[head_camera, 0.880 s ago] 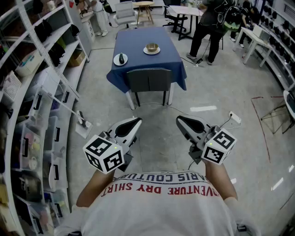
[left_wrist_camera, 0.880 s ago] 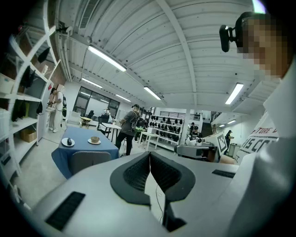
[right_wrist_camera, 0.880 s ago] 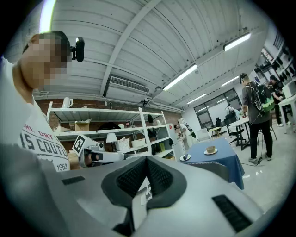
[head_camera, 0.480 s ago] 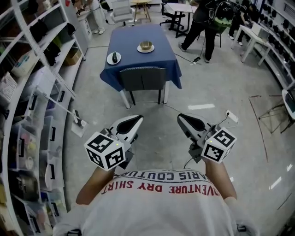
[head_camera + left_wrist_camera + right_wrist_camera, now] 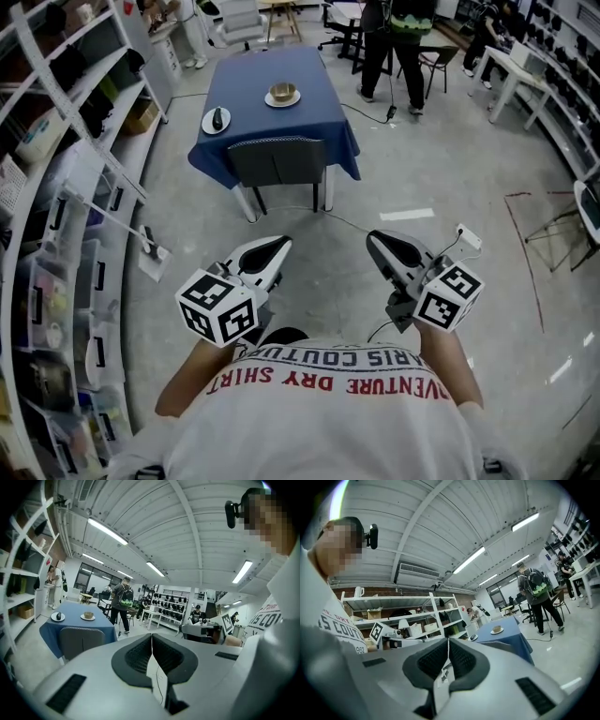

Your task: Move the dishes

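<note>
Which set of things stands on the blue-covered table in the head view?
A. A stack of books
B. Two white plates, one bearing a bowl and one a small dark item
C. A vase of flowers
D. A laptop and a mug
B: on the blue-covered table the left plate bears a small dark item and the right plate carries a bowl.

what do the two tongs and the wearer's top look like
Left tongs and right tongs: pale grey shells, black ribbed pads, tapering tips. Each bears a white cube with black square markers. A white cable plug sits by the right one. White short-sleeved shirt, dark and red lettering.
</note>
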A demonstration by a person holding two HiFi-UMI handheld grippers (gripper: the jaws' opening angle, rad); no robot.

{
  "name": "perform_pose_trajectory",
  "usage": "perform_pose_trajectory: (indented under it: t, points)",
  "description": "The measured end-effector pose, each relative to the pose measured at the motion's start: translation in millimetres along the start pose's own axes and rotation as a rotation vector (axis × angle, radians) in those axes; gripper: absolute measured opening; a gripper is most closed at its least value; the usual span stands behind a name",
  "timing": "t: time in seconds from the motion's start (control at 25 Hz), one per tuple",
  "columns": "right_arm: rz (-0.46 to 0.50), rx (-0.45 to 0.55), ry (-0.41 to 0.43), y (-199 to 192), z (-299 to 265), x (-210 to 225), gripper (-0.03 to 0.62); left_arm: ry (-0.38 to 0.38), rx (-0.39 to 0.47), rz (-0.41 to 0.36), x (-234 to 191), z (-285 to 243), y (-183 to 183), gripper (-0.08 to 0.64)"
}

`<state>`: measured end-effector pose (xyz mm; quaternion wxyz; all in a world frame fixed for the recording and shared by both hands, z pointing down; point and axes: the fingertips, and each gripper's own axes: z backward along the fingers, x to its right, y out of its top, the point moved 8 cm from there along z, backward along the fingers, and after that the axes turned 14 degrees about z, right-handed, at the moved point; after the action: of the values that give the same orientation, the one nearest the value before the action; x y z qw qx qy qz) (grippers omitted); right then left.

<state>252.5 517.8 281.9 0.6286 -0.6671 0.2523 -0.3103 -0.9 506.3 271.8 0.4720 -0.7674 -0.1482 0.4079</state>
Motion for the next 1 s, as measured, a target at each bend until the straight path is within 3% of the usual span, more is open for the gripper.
perform_pose_trajectory:
  t: [0.4, 0.68, 1.0]
  points:
    - [-0.001, -0.075, 0.086, -18, -90, 48, 0.025, 0.043, 0.030, 0.047, -82, -31, 27, 0.029]
    - [-0.043, -0.068, 0.075, -12, -203, 120, 0.025, 0.068, 0.005, 0.045, -184, -82, 94, 0.029]
    - [-0.122, -0.103, 0.048, -20, -351, 204, 0.025, 0.109, -0.052, 0.078, -330, -143, 175, 0.029]
